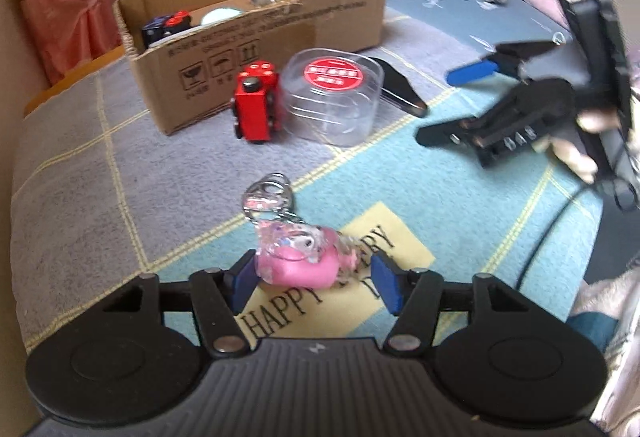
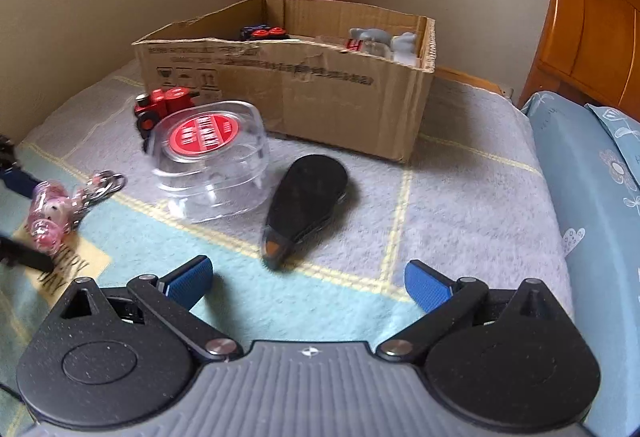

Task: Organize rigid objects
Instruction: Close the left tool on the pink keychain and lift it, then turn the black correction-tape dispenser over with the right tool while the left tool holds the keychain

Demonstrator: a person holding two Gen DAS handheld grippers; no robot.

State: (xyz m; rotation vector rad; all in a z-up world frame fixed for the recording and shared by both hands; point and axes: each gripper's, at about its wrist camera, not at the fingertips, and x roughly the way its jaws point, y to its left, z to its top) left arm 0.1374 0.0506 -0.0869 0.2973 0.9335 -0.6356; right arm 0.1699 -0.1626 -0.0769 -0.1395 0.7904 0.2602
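- Here, a cardboard box (image 1: 256,37) stands far left on the blanket (image 1: 80,165); a red toy (image 1: 256,101), clear container (image 1: 332,101) and black case (image 2: 308,197) lie before it.
- The pink keychain (image 1: 296,257) lies between the left gripper (image 1: 312,283) pads, left pad just beside it, right pad apart.
- The right gripper (image 2: 308,283) stands wide, empty, near the case.

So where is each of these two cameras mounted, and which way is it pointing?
Left wrist view: sits on the left gripper, looking down along its blue pads at the pink keychain between them; the right gripper and fingers of a hand show too.
Right wrist view: sits on the right gripper, facing the black remote-like object; its pads stand apart, empty.
Shared: cardboard box, clear plastic container, red toy, keychain.
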